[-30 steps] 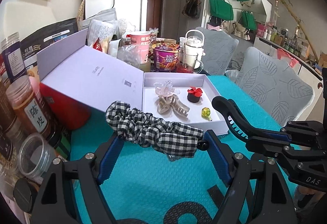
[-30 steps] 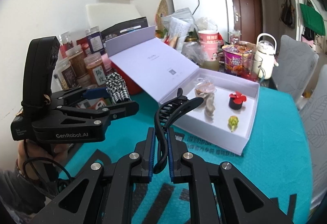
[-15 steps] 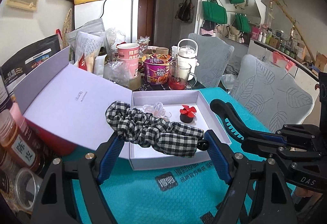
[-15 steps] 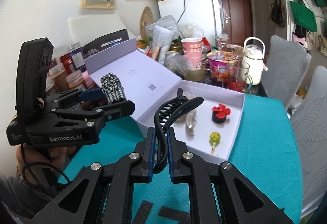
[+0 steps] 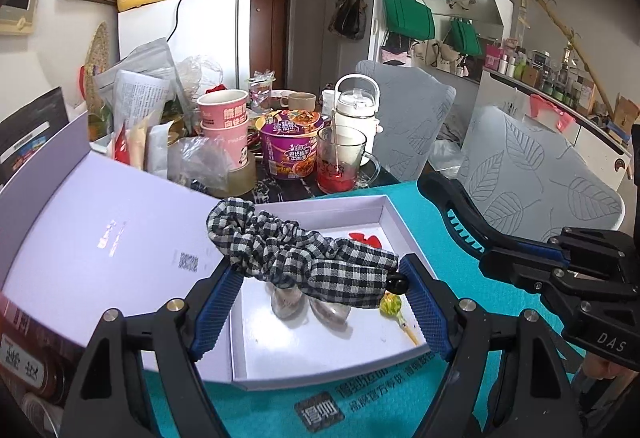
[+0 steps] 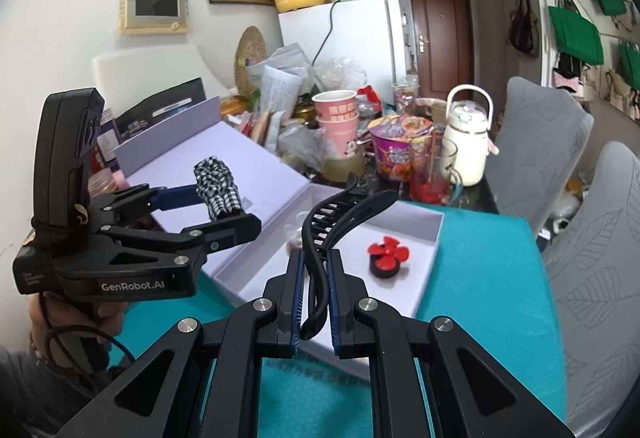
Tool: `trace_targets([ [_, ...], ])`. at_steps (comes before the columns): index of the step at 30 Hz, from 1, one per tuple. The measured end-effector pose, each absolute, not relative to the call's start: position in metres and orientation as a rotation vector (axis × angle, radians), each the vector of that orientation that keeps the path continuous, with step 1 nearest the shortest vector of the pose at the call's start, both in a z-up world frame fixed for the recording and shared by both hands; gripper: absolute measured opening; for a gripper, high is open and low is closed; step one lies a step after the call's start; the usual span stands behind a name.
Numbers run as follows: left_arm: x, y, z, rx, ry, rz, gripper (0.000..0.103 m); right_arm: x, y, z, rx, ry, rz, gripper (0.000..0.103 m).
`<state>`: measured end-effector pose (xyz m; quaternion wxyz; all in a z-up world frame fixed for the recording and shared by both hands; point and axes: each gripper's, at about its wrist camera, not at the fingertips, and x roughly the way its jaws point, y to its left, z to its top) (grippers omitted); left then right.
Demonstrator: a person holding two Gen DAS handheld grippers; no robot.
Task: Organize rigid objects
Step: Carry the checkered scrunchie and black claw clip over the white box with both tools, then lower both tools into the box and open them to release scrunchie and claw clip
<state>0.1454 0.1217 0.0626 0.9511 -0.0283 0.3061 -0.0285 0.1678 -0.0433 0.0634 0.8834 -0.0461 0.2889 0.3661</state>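
My left gripper (image 5: pixel 316 278) is shut on a black-and-white checked scrunchie (image 5: pixel 296 250) and holds it above the open white box (image 5: pixel 384 204). It also shows in the right wrist view (image 6: pixel 218 190). My right gripper (image 6: pixel 313 278) is shut on a black hair clip (image 6: pixel 340 214), held over the box's near edge (image 6: pixel 426 284). In the box lie a red flower clip (image 6: pixel 386 256), beige claw clips (image 5: pixel 308 308) and a small yellow-green piece (image 5: pixel 391 304).
The box lid (image 5: pixel 100 234) lies open to the left. Behind the box stand pink cups (image 5: pixel 224 122), a purple noodle bowl (image 5: pixel 290 142), a glass mug (image 5: pixel 340 162) and a white kettle (image 5: pixel 356 114). Jars crowd the left edge. A teal mat (image 6: pixel 484 294) covers the table; grey chairs (image 5: pixel 532 174) stand right.
Both grippers have moved forward toward the box with their items. The scrunchie now hangs over the box interior, and the hair clip is over the box's near edge.
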Motion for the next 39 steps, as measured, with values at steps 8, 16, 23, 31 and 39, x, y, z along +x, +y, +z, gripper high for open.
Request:
trace_targets([
  [8, 0.186, 0.124, 0.073, -0.029, 0.605, -0.032, 0.080, 0.205, -0.036, 0.071, -0.091, 0.577, 0.729, 0.011],
  [16, 0.216, 0.142, 0.054, -0.071, 0.652, 0.001, 0.080, 0.244, -0.026, 0.061, -0.056, 0.601, 0.727, 0.011],
  [23, 0.238, 0.153, 0.029, -0.085, 0.719, 0.003, 0.080, 0.264, -0.014, 0.034, -0.076, 0.660, 0.746, 0.011],
  [31, 0.247, 0.135, 0.011, 0.012, 0.761, 0.049, 0.080, 0.284, -0.011, -0.002, -0.126, 0.760, 0.735, 0.011],
  [39, 0.252, 0.128, -0.002, 0.044, 0.794, 0.065, 0.080, 0.291, -0.009, -0.022, -0.134, 0.823, 0.745, 0.011],
])
